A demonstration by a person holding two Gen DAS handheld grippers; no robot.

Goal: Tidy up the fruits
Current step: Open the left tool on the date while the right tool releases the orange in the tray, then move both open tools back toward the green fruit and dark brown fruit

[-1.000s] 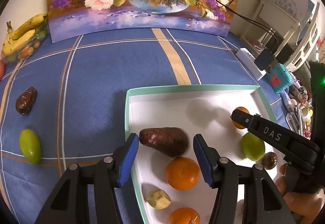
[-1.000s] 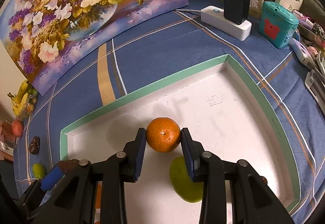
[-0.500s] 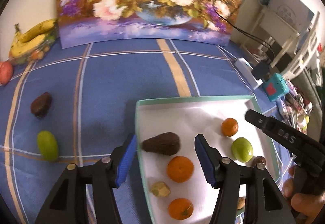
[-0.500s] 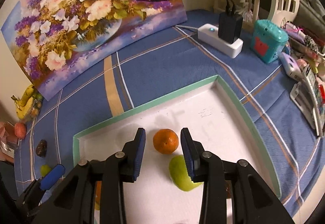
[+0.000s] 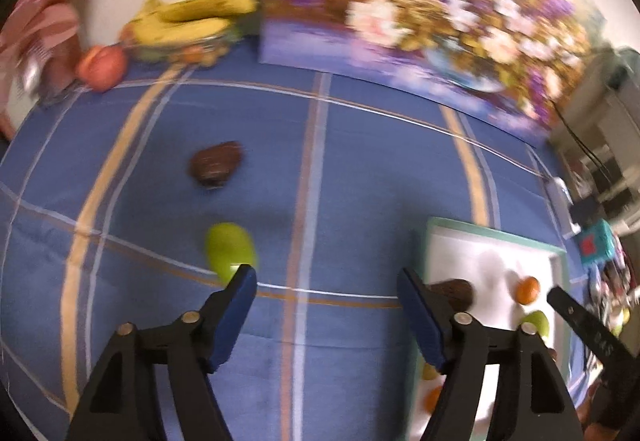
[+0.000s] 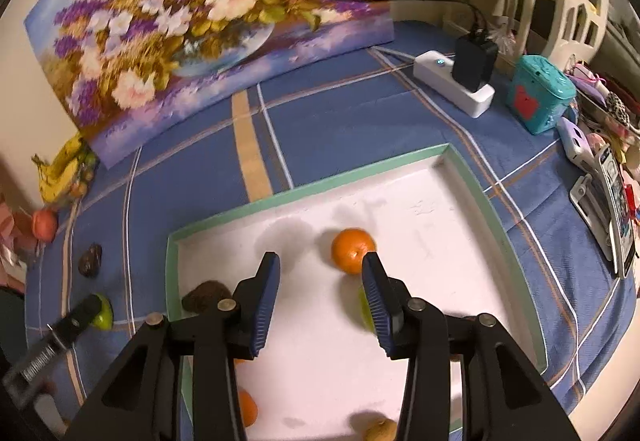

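My left gripper (image 5: 325,277) hangs over the blue cloth with its jaws opening and nothing between them. A green fruit (image 5: 230,251) lies just past its left fingertip, with a dark brown fruit (image 5: 216,163) farther off. The white tray (image 5: 496,237) with a teal rim sits to the right and holds a dark avocado (image 5: 452,291) and an orange (image 5: 527,289). My right gripper (image 6: 321,263) is above the tray (image 6: 312,189), its jaws opening and empty. The orange (image 6: 352,249) rests just beyond its right fingertip. A green fruit (image 6: 362,311) is half hidden behind that finger.
A flower painting (image 6: 208,21) leans against the wall at the back. Bananas (image 5: 192,17) and a peach (image 5: 102,67) lie in the far left corner. A power strip (image 6: 452,83), a teal box (image 6: 538,97) and small clutter line the right edge.
My left gripper swung left from the tray to over the cloth, and its jaws widened. My right gripper rose off the orange, which stays in the tray, and its jaws spread.
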